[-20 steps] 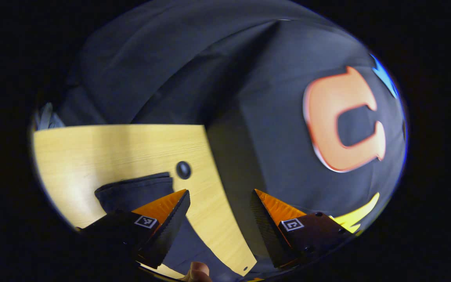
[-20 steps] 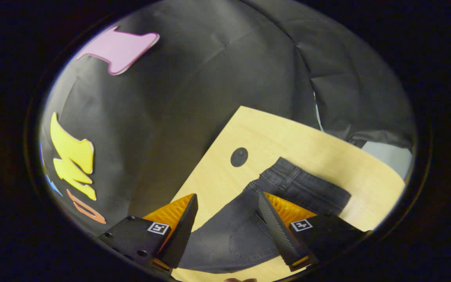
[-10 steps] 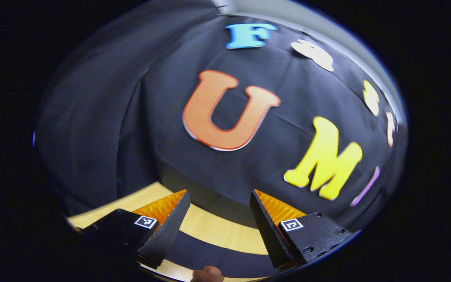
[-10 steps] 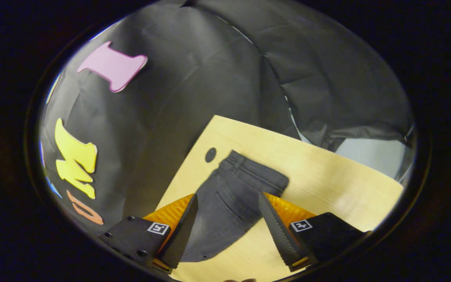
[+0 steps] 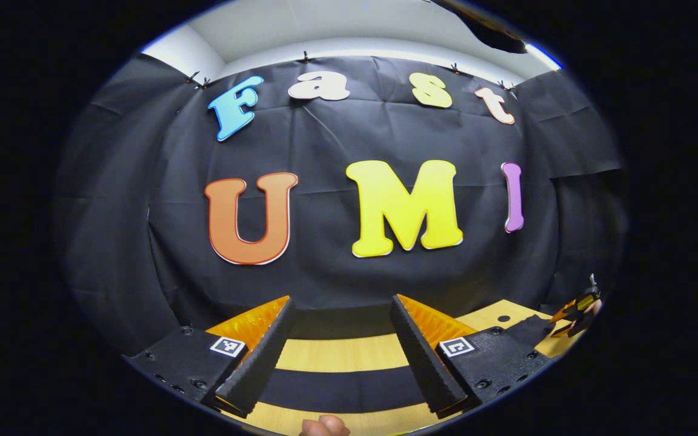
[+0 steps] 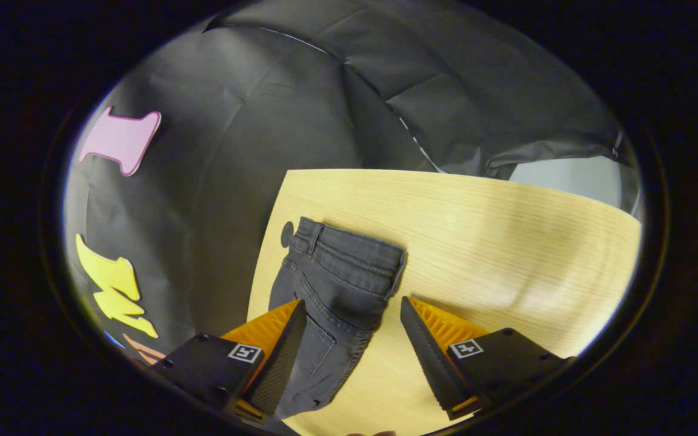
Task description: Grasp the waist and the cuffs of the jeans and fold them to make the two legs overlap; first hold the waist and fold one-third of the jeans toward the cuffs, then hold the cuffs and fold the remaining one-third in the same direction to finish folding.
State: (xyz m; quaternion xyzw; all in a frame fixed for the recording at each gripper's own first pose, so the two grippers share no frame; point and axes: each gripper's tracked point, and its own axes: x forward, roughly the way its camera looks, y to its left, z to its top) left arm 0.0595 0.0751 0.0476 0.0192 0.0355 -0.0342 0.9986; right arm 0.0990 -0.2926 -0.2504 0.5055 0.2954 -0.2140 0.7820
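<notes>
Black cloth wall, light wooden table.

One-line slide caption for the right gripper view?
Open right gripper above dark jeans on the wooden table.

Two handheld grippers, black bodies w/ wedge fingers

Left gripper, bottom of left gripper view: two black blocks, each w/ a small white square tag marker on top & round screws near the edges; fingers taper to points, inner faces finely ribbed. A fingertip of the person pokes in at bottom centre. Right gripper, bottom of right gripper view: same build, black blocks, white square markers, screw holes on the left block, ribbed wedge fingers. It's also at far right edge of left gripper view, small, detail too small to tell.
</notes>
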